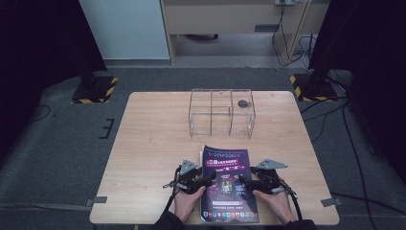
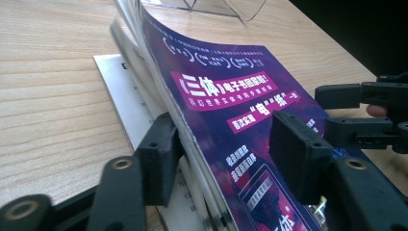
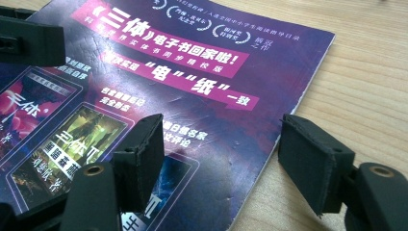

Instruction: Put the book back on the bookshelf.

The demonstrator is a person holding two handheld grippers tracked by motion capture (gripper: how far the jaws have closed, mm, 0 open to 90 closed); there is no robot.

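Risk: cover pages (image 2: 159, 72) lifted between my left tongs (image 2: 226, 154), parted and ungripped, may slip or crease; right tongs (image 3: 219, 161) straddle the magazine (image 3: 192, 96) edge, released.

Magazine (image 2: 231, 125): lower end cut off by the bottom frame edge in the left gripper view. Small print on its cover is too small to read in the high view. Dark round object (image 1: 243, 103) in the clear rack (image 1: 221, 113), upper centre: unidentifiable
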